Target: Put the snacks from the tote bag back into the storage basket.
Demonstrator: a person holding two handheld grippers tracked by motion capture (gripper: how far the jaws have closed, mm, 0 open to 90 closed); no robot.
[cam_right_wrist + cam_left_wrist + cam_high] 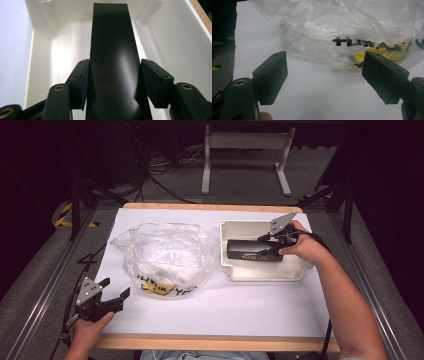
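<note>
- Where the white sheet covers the table (pixel 165 320), two containers sit side by side: a crumpled clear plastic bag (pixel 162 257) to the left and a white tray (pixel 237 270) to the right.
- The bag lies slumped and wrinkled, with black lettering and a yellow patch near its front edge; in the left gripper view the yellow shows through the plastic behind the print, but what it is cannot be told.
- The tray holds a long black box (pixel 245 250) lying flat, lengthwise across the tray, with a small label on its near side.
- In the right gripper view the box runs straight away between the jaws, and the tray's white walls rise on both sides of it.
- The right gripper (pixel 270 245) reaches into the tray from its right end, the person's hand (pixel 302 247) wrapped around it and the forearm slanting down to the bottom right corner.
- Its jaws straddle the box's near end: the left pad looks to touch the box's side, while a thin gap shows at the right pad, so a firm grip cannot be confirmed.
- The left gripper (pixel 112 292) hovers near the front left corner of the table, held from below by the other hand (pixel 87 332).
- Its jaws are spread wide with nothing between them, pointing at the bag's printed edge, just short of it.
</note>
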